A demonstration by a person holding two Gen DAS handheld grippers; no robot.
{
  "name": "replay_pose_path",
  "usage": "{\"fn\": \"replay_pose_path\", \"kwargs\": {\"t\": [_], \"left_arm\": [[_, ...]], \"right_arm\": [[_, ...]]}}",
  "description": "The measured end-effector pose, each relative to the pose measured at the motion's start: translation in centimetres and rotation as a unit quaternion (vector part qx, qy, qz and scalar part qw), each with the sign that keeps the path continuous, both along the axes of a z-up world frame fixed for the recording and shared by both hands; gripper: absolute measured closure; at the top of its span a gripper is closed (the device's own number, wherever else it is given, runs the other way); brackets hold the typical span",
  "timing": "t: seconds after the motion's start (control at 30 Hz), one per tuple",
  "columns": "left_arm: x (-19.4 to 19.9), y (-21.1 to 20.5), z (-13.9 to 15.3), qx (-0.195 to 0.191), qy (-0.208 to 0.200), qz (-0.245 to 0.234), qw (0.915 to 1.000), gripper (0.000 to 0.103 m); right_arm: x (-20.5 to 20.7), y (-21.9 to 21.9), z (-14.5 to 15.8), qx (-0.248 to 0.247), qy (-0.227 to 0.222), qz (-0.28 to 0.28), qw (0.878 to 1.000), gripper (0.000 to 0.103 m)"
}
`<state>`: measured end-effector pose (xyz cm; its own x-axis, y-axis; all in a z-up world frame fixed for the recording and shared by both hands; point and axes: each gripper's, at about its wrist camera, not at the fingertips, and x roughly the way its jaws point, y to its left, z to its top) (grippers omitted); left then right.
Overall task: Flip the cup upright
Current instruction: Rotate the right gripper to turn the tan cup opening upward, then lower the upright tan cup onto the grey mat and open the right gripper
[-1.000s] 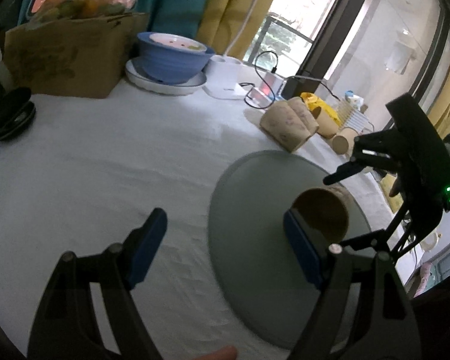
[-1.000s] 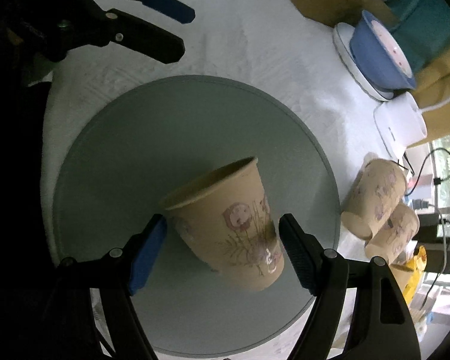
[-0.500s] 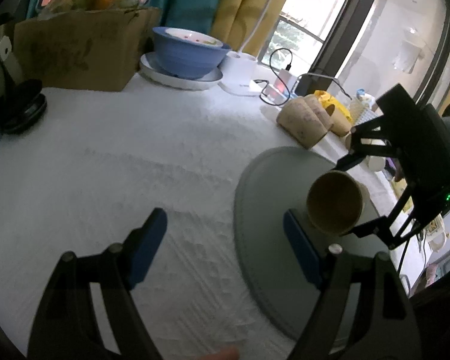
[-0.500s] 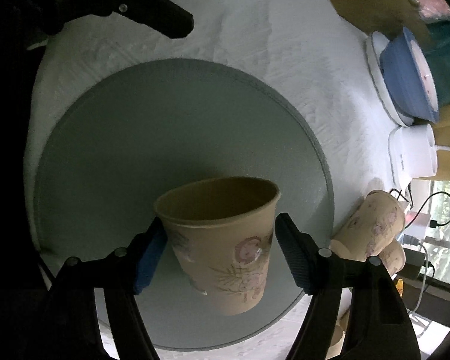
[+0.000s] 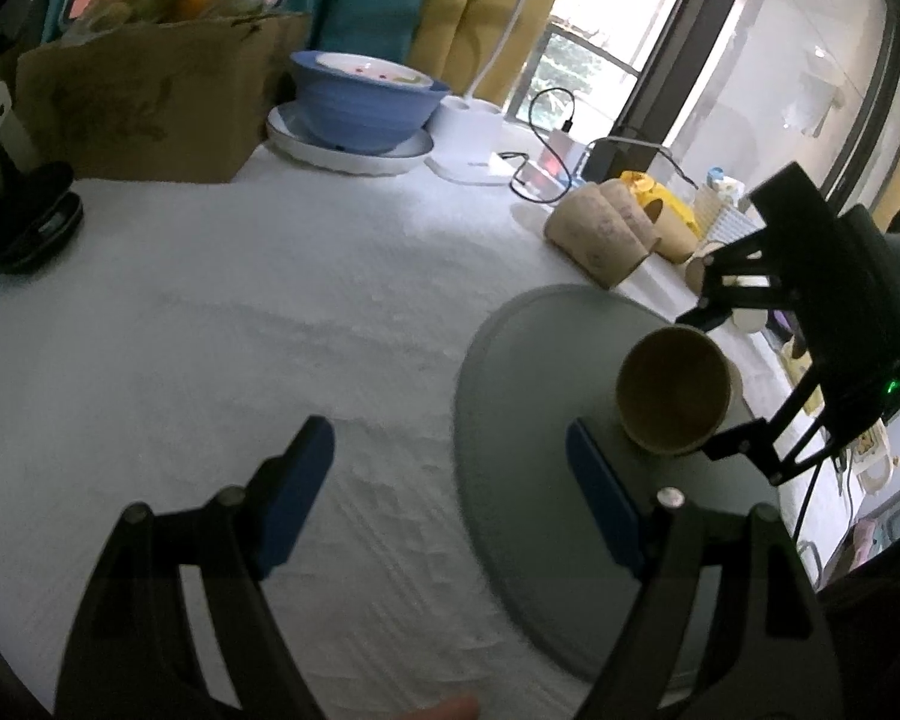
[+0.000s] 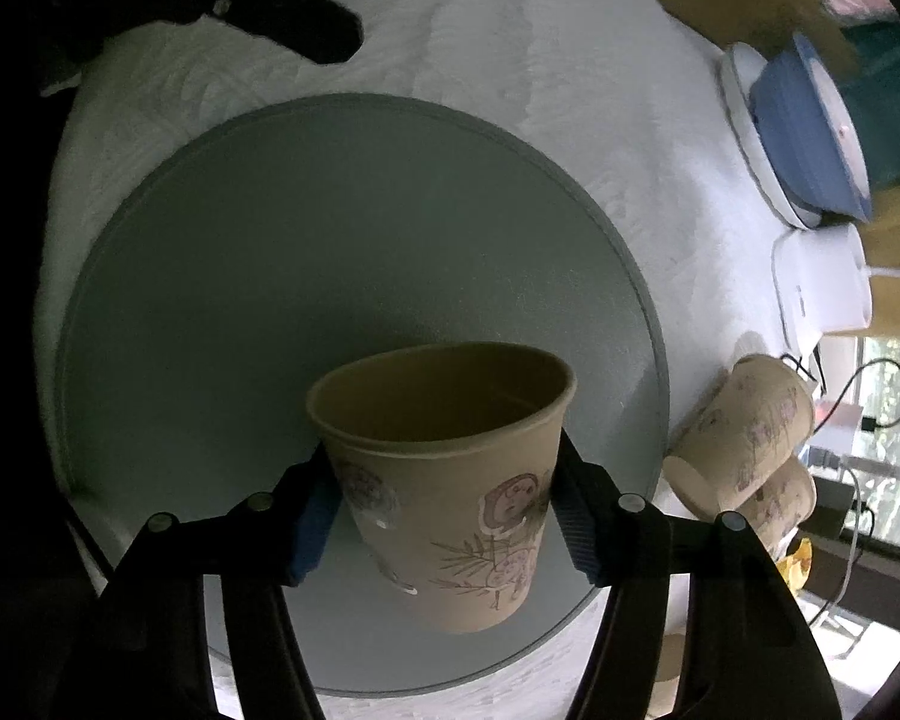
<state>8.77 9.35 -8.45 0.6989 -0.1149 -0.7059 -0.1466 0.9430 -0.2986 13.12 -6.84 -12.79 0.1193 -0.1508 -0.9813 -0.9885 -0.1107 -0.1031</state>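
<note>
Right gripper (image 6: 444, 504): squeezes the cup (image 6: 450, 480), lifted, tipped.
Left gripper (image 5: 450, 498): wide apart, holds nothing.
Left to do: stand cup on gray plate (image 6: 270, 240).

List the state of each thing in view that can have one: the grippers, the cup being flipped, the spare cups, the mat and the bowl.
right gripper: shut on the paper cup
paper cup: held above the mat, tilted, mouth open, looks empty
left gripper: open, holding nothing
round grey mat: flat on the tablecloth
spare cups: lying on their sides beside the mat
blue bowl: upright on a white plate
</note>
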Motion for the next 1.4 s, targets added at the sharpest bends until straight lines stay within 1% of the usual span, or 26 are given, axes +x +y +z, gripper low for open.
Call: {"fn": "replay_pose_path", "kwargs": {"t": [0.13,0.27,0.37,0.5,0.6,0.67,0.7,0.77,0.8,0.87,0.97,1.0,1.03,1.1,1.13,1.17,1.23,1.27,1.4], "left_arm": [[0.1,-0.5,0.7,0.009,-0.002,-0.007,0.9999,0.022],[0.5,-1.2,1.5,0.019,-0.005,-0.017,0.9997,0.022],[0.9,-2.0,2.4,0.027,-0.012,-0.029,0.9991,0.022],[1.6,-3.2,3.1,0.038,-0.017,-0.050,0.9979,0.022],[2.1,-4.0,3.8,0.054,-0.022,-0.067,0.9961,0.022],[2.6,-4.6,4.5,0.064,-0.027,-0.077,0.9946,0.022],[2.7,-4.9,4.7,0.068,-0.030,-0.083,0.9938,0.022],[3.2,-5.5,5.2,0.077,-0.034,-0.093,0.9921,0.022],[3.4,-5.8,5.4,0.080,-0.035,-0.098,0.9913,0.022],[3.8,-6.2,5.6,0.085,-0.035,-0.105,0.9902,0.022],[4.1,-7.0,6.0,0.090,-0.039,-0.116,0.9884,0.022],[4.2,-7.2,6.1,0.091,-0.039,-0.120,0.9878,0.022],[4.3,-7.3,6.1,0.092,-0.039,-0.122,0.9875,0.022],[4.5,-7.5,6.1,0.090,-0.040,-0.123,0.9875,0.022],[4.6,-7.6,6.1,0.088,-0.040,-0.122,0.9878,0.022],[4.7,-7.6,6.1,0.087,-0.040,-0.121,0.9880,0.022],[4.8,-7.7,6.1,0.086,-0.040,-0.120,0.9882,0.022],[4.9,-7.8,6.1,0.085,-0.040,-0.121,0.9882,0.022],[5.3,-7.9,5.8,0.087,-0.035,-0.124,0.9879,0.022]], "right_arm": [[0.1,-0.6,1.4,0.028,-0.010,-0.034,0.999,0.037],[0.5,-1.6,3.2,0.072,-0.020,-0.095,0.993,0.037],[0.7,-2.7,4.6,0.114,-0.028,-0.148,0.982,0.037],[0.5,-4.5,5.9,0.174,-0.046,-0.217,0.960,0.037],[0.5,-5.9,6.6,0.222,-0.057,-0.269,0.935,0.037],[0.4,-6.6,6.9,0.247,-0.068,-0.291,0.922,0.037],[0.2,-7.0,7.1,0.267,-0.076,-0.308,0.910,0.037],[-0.2,-7.8,7.4,0.297,-0.083,-0.334,0.891,0.037],[-0.3,-8.4,7.5,0.316,-0.091,-0.353,0.876,0.037],[-0.2,-9.1,7.6,0.337,-0.099,-0.378,0.856,0.037],[-0.5,-10.0,7.7,0.363,-0.119,-0.404,0.831,0.037],[-0.5,-10.3,7.7,0.372,-0.127,-0.415,0.820,0.037],[-0.5,-10.6,7.7,0.379,-0.131,-0.423,0.813,0.037],[-0.5,-11.3,7.7,0.395,-0.141,-0.444,0.792,0.037],[-0.5,-11.7,7.6,0.400,-0.144,-0.451,0.785,0.037],[-0.5,-12.0,7.5,0.409,-0.149,-0.462,0.773,0.037],[-0.6,-12.5,7.3,0.420,-0.154,-0.476,0.757,0.037],[-0.6,-12.6,7.2,0.424,-0.155,-0.481,0.752,0.037],[-0.4,-12.7,6.6,0.429,-0.163,-0.490,0.742,0.037]]}}
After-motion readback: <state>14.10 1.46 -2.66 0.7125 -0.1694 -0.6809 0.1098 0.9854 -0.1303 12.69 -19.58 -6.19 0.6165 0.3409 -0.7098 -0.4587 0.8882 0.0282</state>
